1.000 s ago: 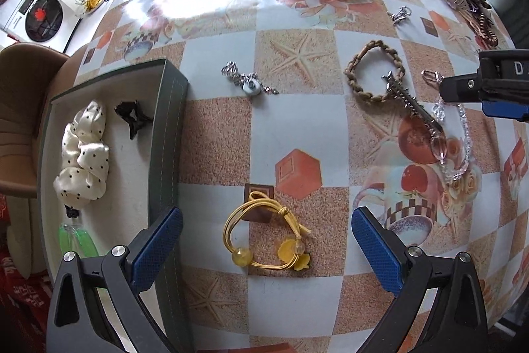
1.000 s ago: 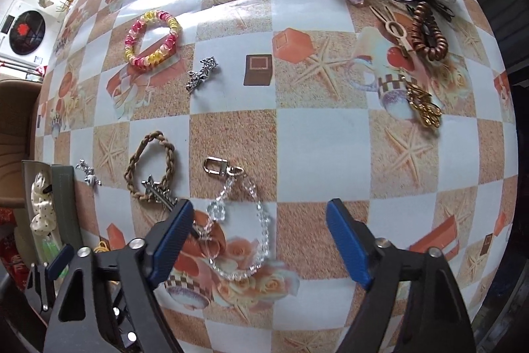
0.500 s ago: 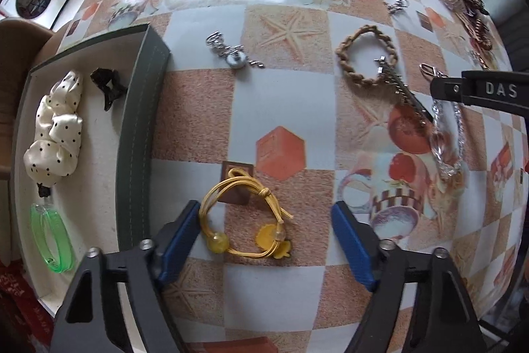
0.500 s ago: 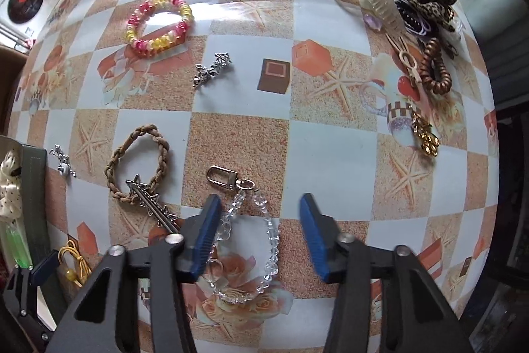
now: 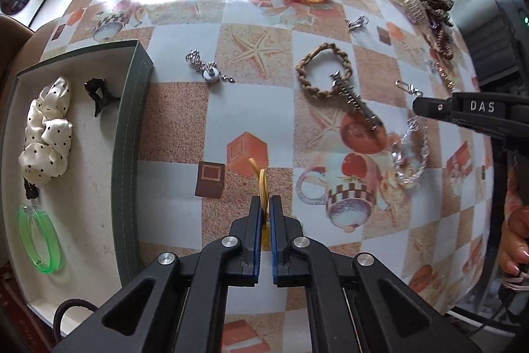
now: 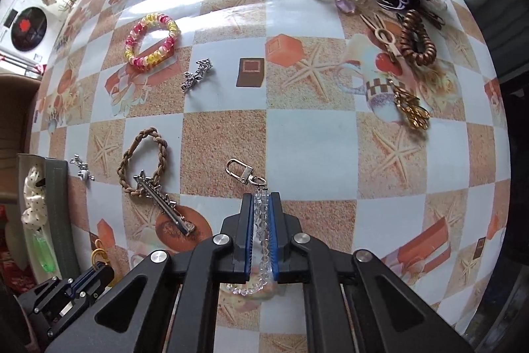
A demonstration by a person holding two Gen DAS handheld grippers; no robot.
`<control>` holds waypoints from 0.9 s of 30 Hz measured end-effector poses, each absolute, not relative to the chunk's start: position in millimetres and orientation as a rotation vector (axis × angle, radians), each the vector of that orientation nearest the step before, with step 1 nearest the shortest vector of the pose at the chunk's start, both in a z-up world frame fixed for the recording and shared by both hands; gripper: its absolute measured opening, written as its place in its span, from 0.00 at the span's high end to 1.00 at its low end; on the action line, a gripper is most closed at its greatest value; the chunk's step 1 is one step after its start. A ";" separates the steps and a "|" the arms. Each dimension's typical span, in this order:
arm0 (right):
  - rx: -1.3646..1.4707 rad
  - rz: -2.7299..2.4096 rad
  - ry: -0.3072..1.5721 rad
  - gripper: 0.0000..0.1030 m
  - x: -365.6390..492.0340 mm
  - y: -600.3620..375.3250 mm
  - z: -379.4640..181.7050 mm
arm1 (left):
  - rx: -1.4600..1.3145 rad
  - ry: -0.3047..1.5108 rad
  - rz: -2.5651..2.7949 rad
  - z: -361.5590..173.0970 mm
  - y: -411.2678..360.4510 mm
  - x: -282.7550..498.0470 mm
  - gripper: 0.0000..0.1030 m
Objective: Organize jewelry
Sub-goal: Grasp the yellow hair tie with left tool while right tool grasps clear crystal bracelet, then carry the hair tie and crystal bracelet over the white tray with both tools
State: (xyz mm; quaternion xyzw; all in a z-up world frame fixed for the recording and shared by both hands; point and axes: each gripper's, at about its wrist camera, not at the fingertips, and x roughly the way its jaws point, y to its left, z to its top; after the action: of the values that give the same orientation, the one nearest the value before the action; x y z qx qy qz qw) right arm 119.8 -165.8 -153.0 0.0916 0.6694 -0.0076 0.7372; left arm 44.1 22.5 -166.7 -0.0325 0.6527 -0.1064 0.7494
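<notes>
— What is seen in the left wrist view?

— The left gripper [image 5: 265, 207] is pressed together on the yellow tie [image 5: 263, 184], pinched between the blue pads low over the desk [image 5: 251, 108]. A tray [image 5: 132, 134] is set to the left; in it a dotted scrunchie [image 5: 46, 128], a black clip [image 5: 99, 91] and a green bangle [image 5: 39, 240] are kept. A braided bracelet [image 5: 322, 68] and a silver pin [image 5: 355, 100] are laid further out, touching. The right gripper [image 5: 415, 106] is seen at the edge, over the crystal chain [image 5: 411, 154].

— And the right wrist view?

— The right gripper [image 6: 261, 207] is closed on the crystal chain [image 6: 261, 220]; its clasp [image 6: 239, 171] is left lying just ahead of the fingertips. A pink-yellow bracelet [image 6: 152, 38] is found far left, a coil tie [image 6: 416, 38] far right. The left gripper [image 6: 96, 273] is caught at lower left, beside the tray [image 6: 59, 220], with the yellow tie [image 6: 98, 255] in it.
</notes>
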 end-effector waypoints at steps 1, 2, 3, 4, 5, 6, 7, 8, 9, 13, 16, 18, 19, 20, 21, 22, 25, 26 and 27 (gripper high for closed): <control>0.215 -0.014 1.464 0.91 119.2 -169.4 -149.8 | -0.078 1.422 -0.239 -162.8 24.5 45.9 0.93; 0.224 -0.011 1.459 0.91 116.9 -170.3 -145.4 | -0.085 1.414 -0.249 -157.2 25.6 46.6 0.93; 0.231 -0.008 1.452 0.91 115.3 -171.6 -141.0 | -0.089 1.407 -0.254 -152.8 25.7 47.1 0.93; 0.239 -0.006 1.446 0.91 112.7 -172.4 -137.2 | -0.094 1.399 -0.263 -148.1 26.6 46.4 0.93; 0.247 -0.002 1.441 0.92 111.0 -174.1 -134.9 | -0.096 1.393 -0.269 -144.2 28.8 44.5 0.93; 0.256 0.002 1.434 0.92 108.1 -175.1 -130.3 | -0.098 1.385 -0.277 -138.6 32.0 42.1 0.93; 0.261 0.004 1.428 0.92 106.7 -176.5 -127.0 | -0.098 1.378 -0.285 -133.8 33.2 40.9 0.93; 0.265 0.007 1.423 0.92 103.5 -177.0 -124.0 | -0.098 1.373 -0.291 -131.0 38.4 42.8 0.93; 0.270 0.010 1.417 0.92 100.6 -175.2 -119.1 | -0.097 1.365 -0.297 -127.2 41.9 40.7 0.93; 0.280 0.020 1.398 0.92 88.9 -183.1 -99.8 | -0.102 1.340 -0.313 -113.4 45.4 36.5 0.93; 0.277 0.026 1.387 0.92 83.5 -178.9 -92.0 | -0.100 1.332 -0.319 -108.5 49.7 33.8 0.93; 0.277 0.029 1.384 0.92 81.6 -174.9 -89.8 | -0.092 1.330 -0.322 -107.4 50.9 32.8 0.93; 0.279 0.030 1.384 0.92 79.6 -174.6 -88.5 | -0.090 1.333 -0.324 -108.0 50.8 32.9 0.93; 0.281 0.031 1.386 0.92 77.5 -173.9 -87.4 | -0.078 1.338 -0.326 -109.8 49.6 33.2 0.93; 0.283 0.031 1.387 0.92 76.6 -172.6 -87.8 | -0.057 1.343 -0.321 -112.2 47.3 33.6 0.93; 0.286 0.031 1.389 0.92 75.0 -171.9 -88.1 | -0.025 1.348 -0.309 -114.8 43.9 34.0 0.93; 0.297 0.030 1.398 0.92 70.7 -171.0 -90.3 | 0.092 1.332 -0.279 -124.1 30.6 33.0 0.92; 0.300 0.030 1.402 0.92 69.3 -170.8 -91.2 | 0.138 1.333 -0.279 -128.9 24.3 32.9 0.87; 0.301 0.029 1.403 0.92 68.4 -170.4 -92.1 | 0.168 1.331 -0.283 -132.2 20.3 32.6 0.50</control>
State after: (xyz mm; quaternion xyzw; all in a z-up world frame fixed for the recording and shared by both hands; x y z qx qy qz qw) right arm 68.4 -170.4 -92.1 0.1381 0.6430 0.0135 0.7532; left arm 32.6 20.3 -132.2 0.0774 0.6144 -0.1308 0.7742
